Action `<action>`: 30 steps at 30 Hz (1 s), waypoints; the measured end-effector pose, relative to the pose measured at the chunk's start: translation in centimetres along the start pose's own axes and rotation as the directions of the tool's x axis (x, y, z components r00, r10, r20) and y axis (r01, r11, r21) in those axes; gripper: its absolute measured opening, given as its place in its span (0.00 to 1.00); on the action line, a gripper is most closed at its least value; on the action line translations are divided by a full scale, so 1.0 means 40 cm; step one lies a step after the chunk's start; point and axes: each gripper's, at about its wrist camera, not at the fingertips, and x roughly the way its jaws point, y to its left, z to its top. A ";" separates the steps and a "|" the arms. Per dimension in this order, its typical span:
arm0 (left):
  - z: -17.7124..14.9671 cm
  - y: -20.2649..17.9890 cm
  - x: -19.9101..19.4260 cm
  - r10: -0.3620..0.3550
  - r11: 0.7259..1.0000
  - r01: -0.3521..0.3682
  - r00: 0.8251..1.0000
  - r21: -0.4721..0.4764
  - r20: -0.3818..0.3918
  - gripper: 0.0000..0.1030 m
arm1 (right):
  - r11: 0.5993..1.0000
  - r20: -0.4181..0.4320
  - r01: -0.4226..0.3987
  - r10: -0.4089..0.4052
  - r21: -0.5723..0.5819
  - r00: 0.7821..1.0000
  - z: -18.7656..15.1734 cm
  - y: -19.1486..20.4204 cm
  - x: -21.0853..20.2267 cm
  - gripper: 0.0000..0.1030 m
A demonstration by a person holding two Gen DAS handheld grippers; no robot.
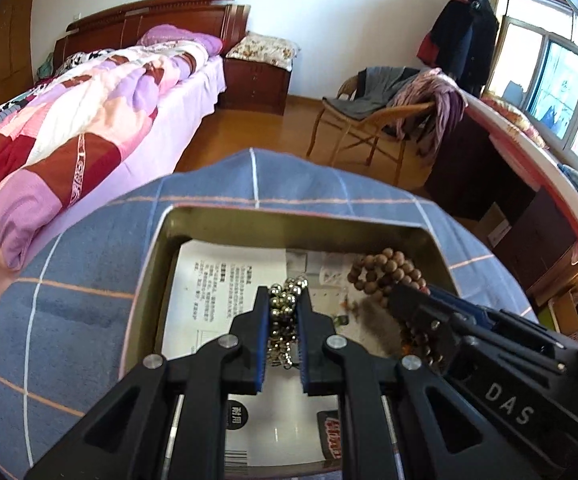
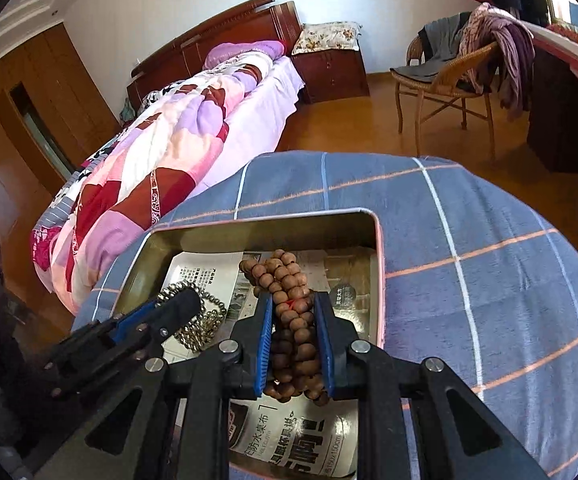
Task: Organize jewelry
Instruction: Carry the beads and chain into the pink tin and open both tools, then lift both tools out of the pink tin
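Over the blue checked tablecloth (image 2: 469,240) in a bedroom, my left gripper (image 1: 285,300) clamps silver metal beads (image 1: 285,312) and my right gripper (image 2: 291,308) clamps brown wooden beads (image 2: 289,280), both above the paper-lined gold tin (image 1: 161,248).

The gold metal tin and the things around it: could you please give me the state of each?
Gold rectangular metal tin: open, lidless, lined with printed paper, on the blue checked cloth.
Silver metal bead chain: bunched, clamped in the left gripper over the tin.
Brown wooden bead string: looped, between the right gripper's pads over the tin.
Left gripper: shut on the chain.
Right gripper: shut on the beads.
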 end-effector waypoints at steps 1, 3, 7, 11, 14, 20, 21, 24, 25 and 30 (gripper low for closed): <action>-0.002 0.002 0.002 0.016 1.000 -0.016 1.000 -0.005 -0.009 0.12 | 1.000 -0.010 -0.007 0.007 0.007 1.000 0.002 -0.003 0.002 0.25; -0.002 0.002 0.001 0.041 0.999 -0.041 0.999 -0.012 -0.021 0.15 | 1.000 -0.023 -0.012 0.012 0.014 1.000 0.006 -0.004 -0.007 0.39; 0.003 0.003 -0.060 0.081 0.996 -0.081 0.997 -0.028 0.007 0.71 | 0.999 0.047 0.009 -0.011 0.035 0.999 0.005 -0.005 -0.088 0.60; -0.014 0.001 -0.162 0.111 0.994 -0.112 0.990 0.007 0.087 0.74 | 0.997 0.159 0.065 -0.071 0.038 0.985 -0.030 0.001 -0.216 0.60; -0.063 0.000 -0.228 0.137 0.990 -0.141 0.985 0.029 0.105 0.74 | 0.996 0.182 0.088 -0.093 0.033 0.979 -0.083 0.005 -0.287 0.60; -0.167 0.007 -0.317 0.146 0.989 -0.149 0.984 0.019 0.104 0.80 | 0.995 0.153 0.076 -0.085 0.063 0.985 -0.211 -0.010 -0.360 0.60; -0.184 0.006 -0.329 0.153 0.988 -0.156 0.983 0.019 0.107 0.80 | 0.995 0.146 0.085 -0.093 0.061 0.985 -0.230 -0.009 -0.366 0.60; -0.237 0.014 -0.357 0.153 0.988 -0.155 0.983 0.011 0.104 0.80 | 0.994 0.141 0.092 -0.100 0.056 0.985 -0.280 -0.006 -0.387 0.60; -0.249 0.016 -0.361 0.156 0.987 -0.158 0.983 0.010 0.099 0.80 | 0.994 0.135 0.093 -0.099 0.051 0.986 -0.297 -0.005 -0.394 0.60; -0.314 0.020 -0.378 0.156 0.988 -0.157 0.985 0.012 0.078 0.80 | 0.995 0.119 0.099 -0.100 0.013 0.988 -0.355 0.011 -0.412 0.60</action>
